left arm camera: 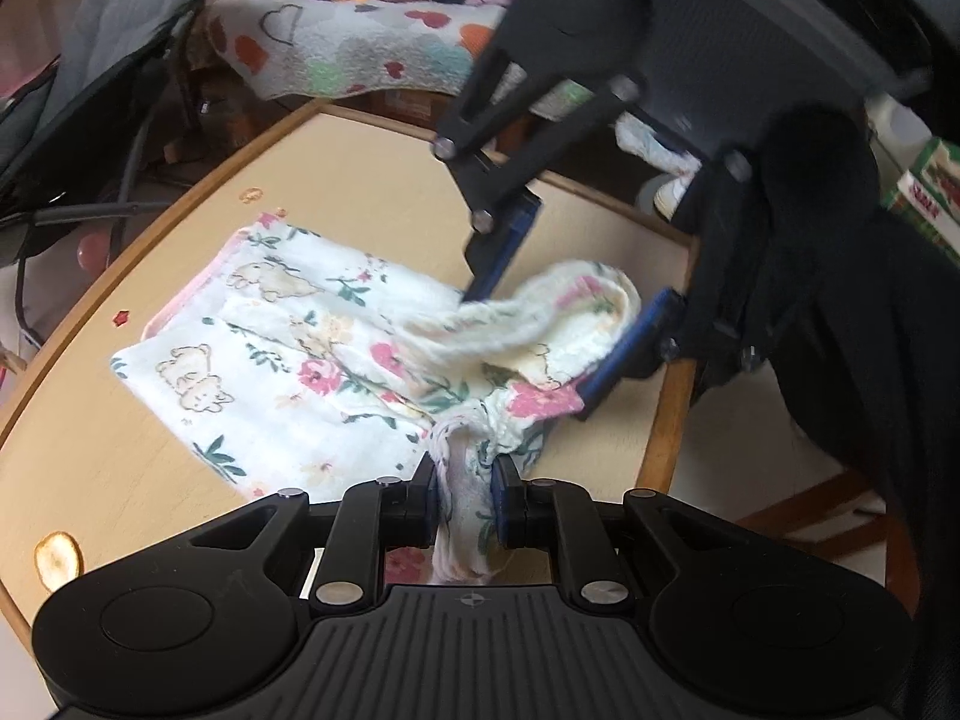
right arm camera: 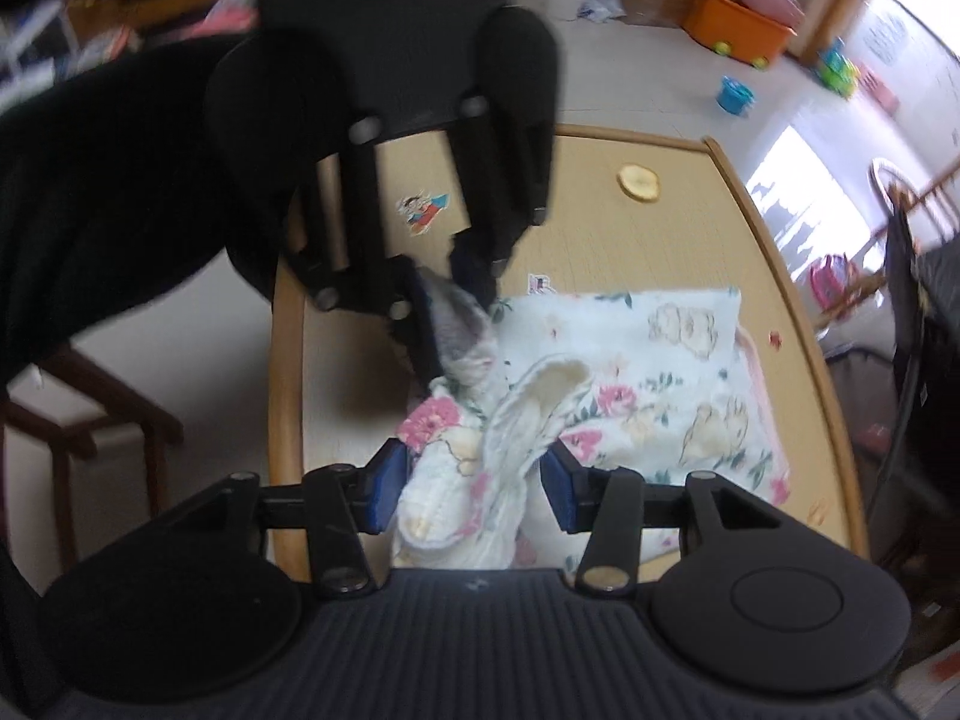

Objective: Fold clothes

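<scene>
Two grippers on one floral garment (left arm camera: 282,354), spread across the pale wooden table (left arm camera: 372,180).

No brand or lettering reads clearly: the green and red boxes (left arm camera: 927,192) at the right edge of the left wrist view carry print too blurred to make out, and the cartoon sticker (right arm camera: 423,211) on the tabletop shows only a picture. Left gripper (left arm camera: 465,468) is pressed nearly together, pinching a bunched edge of the cloth at the table's near side, fabric squeezed between its blue pads. Right gripper (right arm camera: 474,483) stands about half spread, a loose roll of the garment lying between its blue pads (right arm camera: 384,489); whether the pads touch it cannot be told. Most of the garment lies flat on the table beyond both grippers.
</scene>
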`<state>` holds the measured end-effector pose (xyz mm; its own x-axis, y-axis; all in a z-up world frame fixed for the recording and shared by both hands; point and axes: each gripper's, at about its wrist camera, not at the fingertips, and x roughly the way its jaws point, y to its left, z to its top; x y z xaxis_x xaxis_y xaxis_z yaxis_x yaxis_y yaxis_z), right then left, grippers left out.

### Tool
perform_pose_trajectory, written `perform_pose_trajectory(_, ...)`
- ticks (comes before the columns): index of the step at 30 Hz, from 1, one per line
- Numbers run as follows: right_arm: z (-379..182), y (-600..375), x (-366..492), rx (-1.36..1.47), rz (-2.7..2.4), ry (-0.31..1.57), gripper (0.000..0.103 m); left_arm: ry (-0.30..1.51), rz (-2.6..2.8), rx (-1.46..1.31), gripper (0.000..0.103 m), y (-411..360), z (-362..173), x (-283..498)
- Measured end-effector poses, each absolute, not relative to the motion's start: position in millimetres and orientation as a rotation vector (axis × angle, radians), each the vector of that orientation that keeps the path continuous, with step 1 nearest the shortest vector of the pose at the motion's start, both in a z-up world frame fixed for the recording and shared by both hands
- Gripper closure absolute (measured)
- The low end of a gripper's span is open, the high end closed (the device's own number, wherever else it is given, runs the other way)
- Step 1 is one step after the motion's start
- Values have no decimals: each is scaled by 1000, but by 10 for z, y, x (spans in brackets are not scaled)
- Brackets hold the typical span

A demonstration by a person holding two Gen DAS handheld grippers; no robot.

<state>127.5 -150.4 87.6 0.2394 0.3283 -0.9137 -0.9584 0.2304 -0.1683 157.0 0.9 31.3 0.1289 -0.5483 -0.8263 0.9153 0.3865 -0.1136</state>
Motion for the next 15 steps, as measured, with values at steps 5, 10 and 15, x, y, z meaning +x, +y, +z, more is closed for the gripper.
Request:
perform_pose_trajectory(5, 829, -1415, 1177, -1012, 1059, 835, 55, 917, -1109, 433, 86, 45, 347, 1605)
perform_pose_trajectory(10, 749, -1411, 1278, -948, 1018, 871, 66, 905, -1100, 430, 84, 26, 347, 1603)
perform_pose_trajectory(15, 760, -1469, 1365, -879, 1008, 887, 90, 866, -1077, 432, 78, 53, 358, 1583)
